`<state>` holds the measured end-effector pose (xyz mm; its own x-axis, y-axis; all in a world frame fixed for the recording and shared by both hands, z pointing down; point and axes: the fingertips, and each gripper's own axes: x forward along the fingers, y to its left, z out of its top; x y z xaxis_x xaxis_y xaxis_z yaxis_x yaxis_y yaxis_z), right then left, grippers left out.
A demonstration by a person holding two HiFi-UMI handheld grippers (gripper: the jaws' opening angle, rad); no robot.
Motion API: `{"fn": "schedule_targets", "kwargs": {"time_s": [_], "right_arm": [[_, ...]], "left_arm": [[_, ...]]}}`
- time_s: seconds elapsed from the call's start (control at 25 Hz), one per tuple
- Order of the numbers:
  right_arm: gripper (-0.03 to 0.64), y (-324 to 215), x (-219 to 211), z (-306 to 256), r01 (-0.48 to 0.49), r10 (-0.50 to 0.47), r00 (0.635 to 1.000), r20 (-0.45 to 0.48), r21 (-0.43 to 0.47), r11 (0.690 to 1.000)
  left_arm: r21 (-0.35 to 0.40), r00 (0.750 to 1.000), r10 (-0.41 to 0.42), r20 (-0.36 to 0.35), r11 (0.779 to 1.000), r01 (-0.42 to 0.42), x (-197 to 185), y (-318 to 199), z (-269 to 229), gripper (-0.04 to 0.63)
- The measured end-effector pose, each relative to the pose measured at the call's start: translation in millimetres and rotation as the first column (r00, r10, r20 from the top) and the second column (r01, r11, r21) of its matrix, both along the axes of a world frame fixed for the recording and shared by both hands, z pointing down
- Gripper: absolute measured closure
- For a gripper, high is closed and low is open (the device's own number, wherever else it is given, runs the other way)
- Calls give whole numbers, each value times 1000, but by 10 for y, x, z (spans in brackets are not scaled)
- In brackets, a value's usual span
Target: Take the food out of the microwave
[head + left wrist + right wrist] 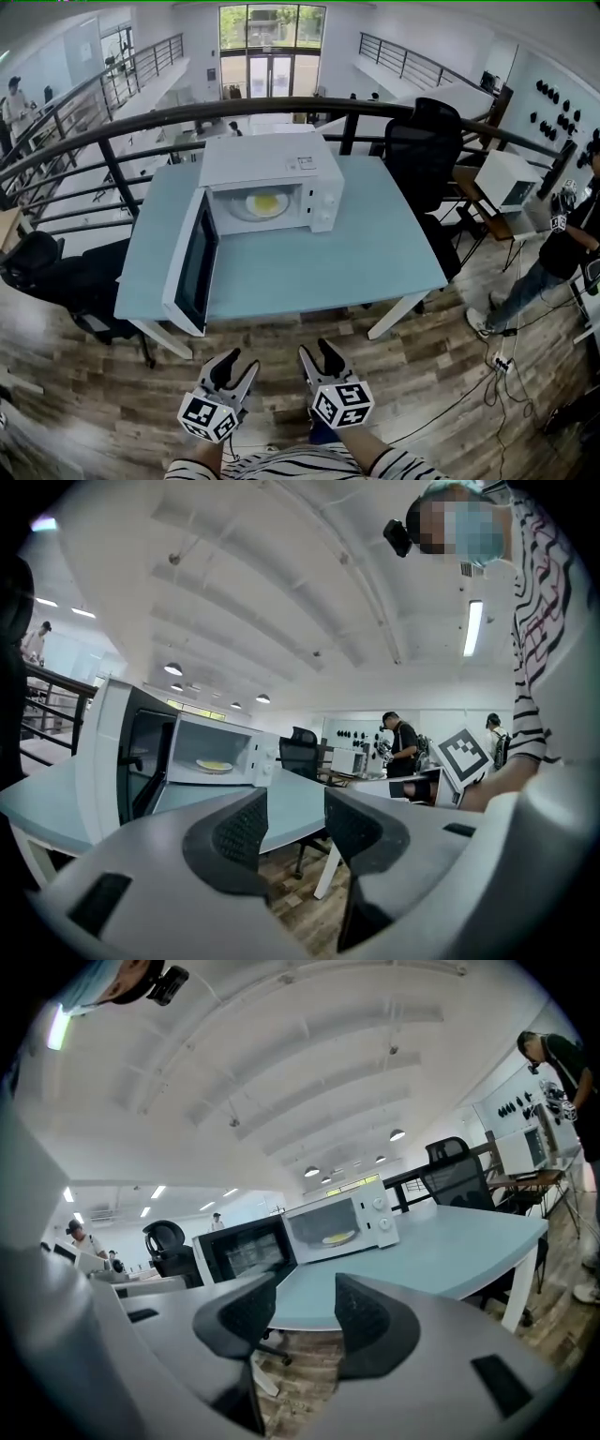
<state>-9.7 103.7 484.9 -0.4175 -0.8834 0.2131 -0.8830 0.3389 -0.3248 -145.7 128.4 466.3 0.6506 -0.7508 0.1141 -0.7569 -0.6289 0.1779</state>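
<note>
Standing short of the surface's [375, 253] near edge, the left tongs [236, 366] and right tongs [319, 357] are both apart and empty. The plate [246, 212] of yellow food [267, 202] sits inside the microwave [272, 159] at the far edge, door [192, 272] swung open. Judged rigid, smooth, breakable and fairly light; grip the near rim, keeping it level.

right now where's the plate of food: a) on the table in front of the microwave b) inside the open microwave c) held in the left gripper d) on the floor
b: the plate of food sits inside the microwave, whose door stands swung open.
</note>
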Motion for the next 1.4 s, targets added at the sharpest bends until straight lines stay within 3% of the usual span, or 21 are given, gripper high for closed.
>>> {"fn": "schedule_targets", "kwargs": {"time_s": [0.36, 0.72, 1.04, 1.4], "right_arm": [[422, -936, 453, 71, 123, -124, 992, -32, -10, 992], [422, -1599, 626, 43, 194, -194, 981, -22, 3, 981], [422, -2116, 461, 94, 176, -176, 984, -4, -4, 984], [425, -2809, 172, 196, 91, -91, 996, -4, -30, 995]], "left_arm": [[11, 985, -170, -21, 985, 171, 291, -843, -15, 425], [12, 952, -304, -41, 952, 304, 380, -1392, 2, 425], [-19, 940, -336, -64, 942, 336, 280, -1967, 64, 425], [-82, 954, -289, -82, 956, 282, 84, -2776, 222, 425]]}}
